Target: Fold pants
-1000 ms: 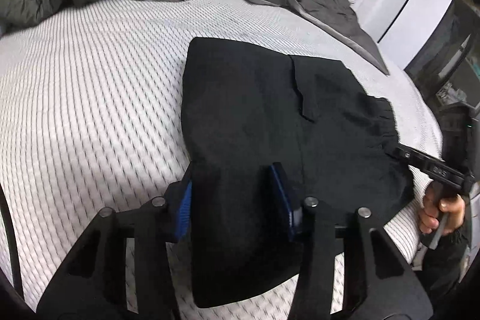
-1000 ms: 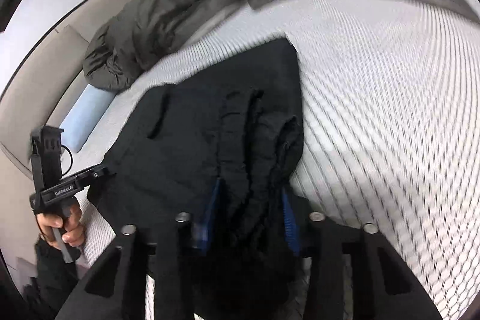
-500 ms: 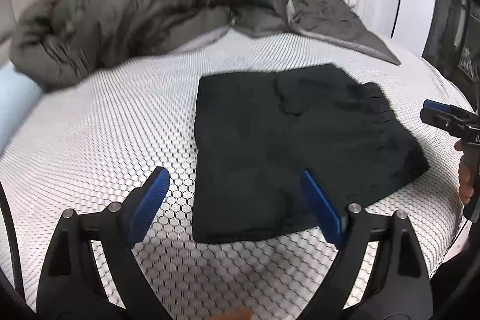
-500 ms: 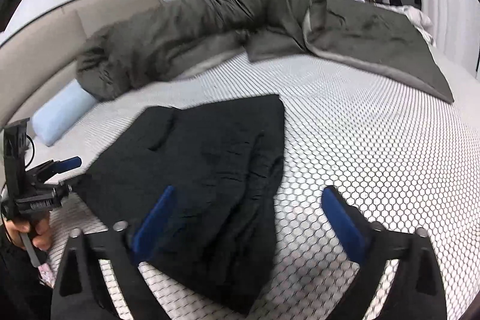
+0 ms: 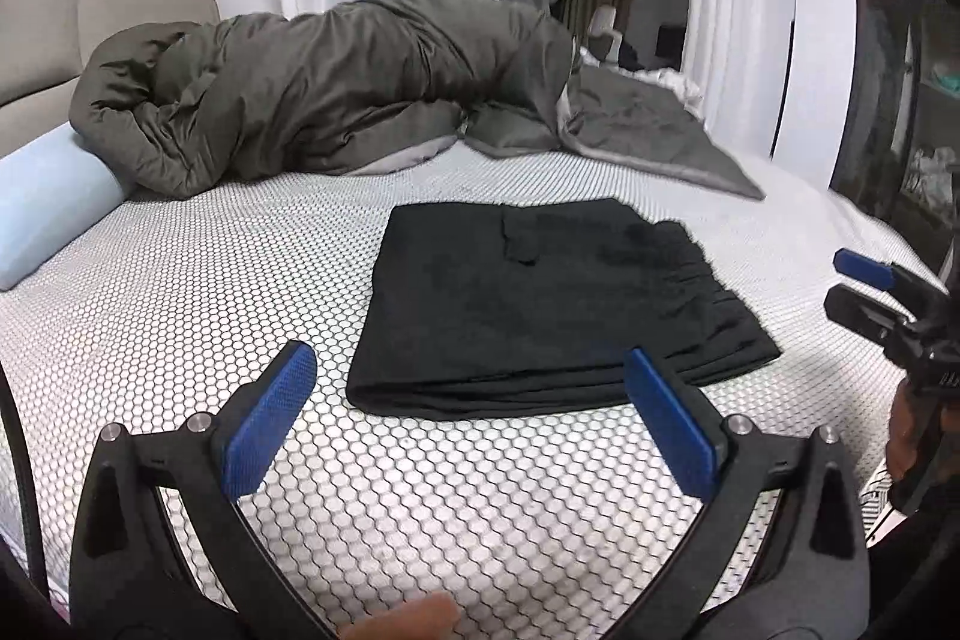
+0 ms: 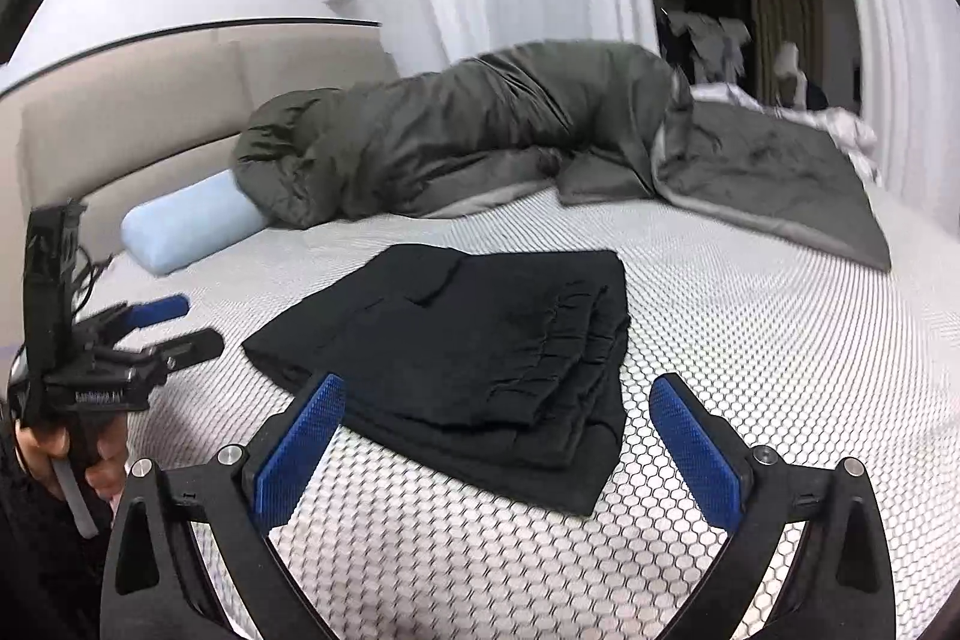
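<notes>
Your left gripper (image 5: 468, 403) is opening, its fingers holding nothing — the folded pants (image 5: 540, 304) lie on the bed (image 5: 180, 316) just beyond both; your right gripper's (image 6: 498, 430) fingers stand wide apart, empty.

Only one bit of text is showing: small white lettering on the side of the left tongs (image 6: 174, 334) body in the right wrist view, too blurred to be reading. A similar mark on the right tongs (image 5: 864, 292) body in the left wrist view is also coming through illegible. Nothing else printed.
</notes>
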